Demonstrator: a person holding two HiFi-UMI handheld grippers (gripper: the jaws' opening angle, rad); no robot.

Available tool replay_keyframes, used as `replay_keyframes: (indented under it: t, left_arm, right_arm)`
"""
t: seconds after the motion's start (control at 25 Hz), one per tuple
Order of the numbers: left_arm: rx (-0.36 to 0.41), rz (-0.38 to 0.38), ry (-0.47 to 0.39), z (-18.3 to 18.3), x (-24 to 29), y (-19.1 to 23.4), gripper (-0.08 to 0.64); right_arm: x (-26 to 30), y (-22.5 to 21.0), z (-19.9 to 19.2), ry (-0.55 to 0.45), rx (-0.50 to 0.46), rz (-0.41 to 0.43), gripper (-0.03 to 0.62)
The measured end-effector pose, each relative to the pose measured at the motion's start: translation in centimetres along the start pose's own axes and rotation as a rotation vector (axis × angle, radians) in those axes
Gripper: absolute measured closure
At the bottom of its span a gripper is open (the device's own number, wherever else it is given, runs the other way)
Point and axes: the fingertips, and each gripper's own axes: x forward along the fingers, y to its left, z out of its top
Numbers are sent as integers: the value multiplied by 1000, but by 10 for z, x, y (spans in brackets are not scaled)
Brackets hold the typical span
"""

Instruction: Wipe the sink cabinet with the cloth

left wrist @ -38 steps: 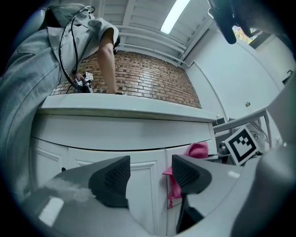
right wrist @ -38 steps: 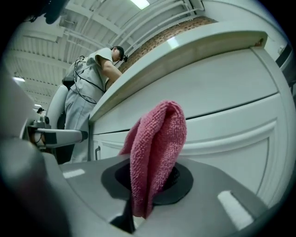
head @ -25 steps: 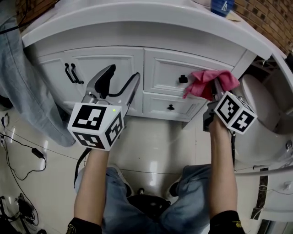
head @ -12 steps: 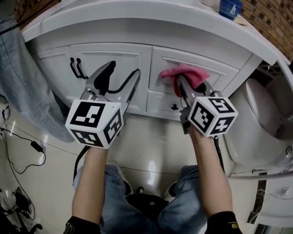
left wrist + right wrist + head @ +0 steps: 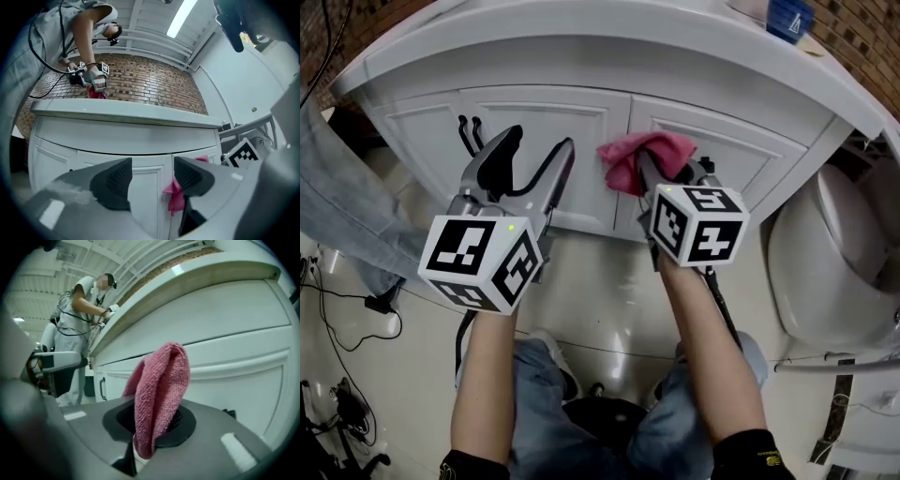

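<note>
White panelled fronts of the sink cabinet curved under a pale countertop, with glossy floor tile below and two black handles off to the left.

The right gripper was clamped on the cloth. Its own view showed the jaws pinching the fabric low down, so that a folded lobe of cloth stood up ahead of the right gripper. That lobe sat at the upper part of the cabinet face, by the seam between the left door and the panel to its right. Whether it truly pressed on the paint could not be told.

To wipe well, the free lobe probably wanted leaning flat into the panel, so that fabric and not the hard jaw tips met the surface. Strokes should likely follow the raised mouldings and run into their grooves, keeping the pinch firm so the cloth did not drag out.

The left gripper hung just beside it with its jaws spread and nothing between them, only the door showing in the gap in its own view. It seemed best kept off the handles.

The cloth was pink-red terry, nubbly, bunched in soft folds, and looked dry
</note>
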Motion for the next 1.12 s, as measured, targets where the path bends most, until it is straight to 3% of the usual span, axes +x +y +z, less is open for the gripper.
replay_keyframes:
  t: [0.16, 0.48, 0.68, 0.88, 1.0, 1.12]
  left_arm:
    - [-8, -16, 0, 0, 4, -3, 278]
    - [21, -83, 7, -3, 24, -36, 278]
    - [-8, -107, 22, -10, 30, -42, 278]
    - [-3, -101, 25, -11, 30, -39, 278]
    - [0, -91, 23, -9, 26, -32, 278]
    - [3, -80, 23, -9, 23, -25, 278]
  right_arm:
    - [-24, -34, 10, 7, -48, -108, 538]
    - [-69, -104, 12, 20, -48, -218, 538]
    - [-106, -168, 2, 36, -31, -415, 538]
    - [-128, -187, -1, 22, -32, -491, 538]
    - [-122, -170, 3, -16, -21, -447, 537]
    - [-98, -105, 11, -72, -70, -251, 537]
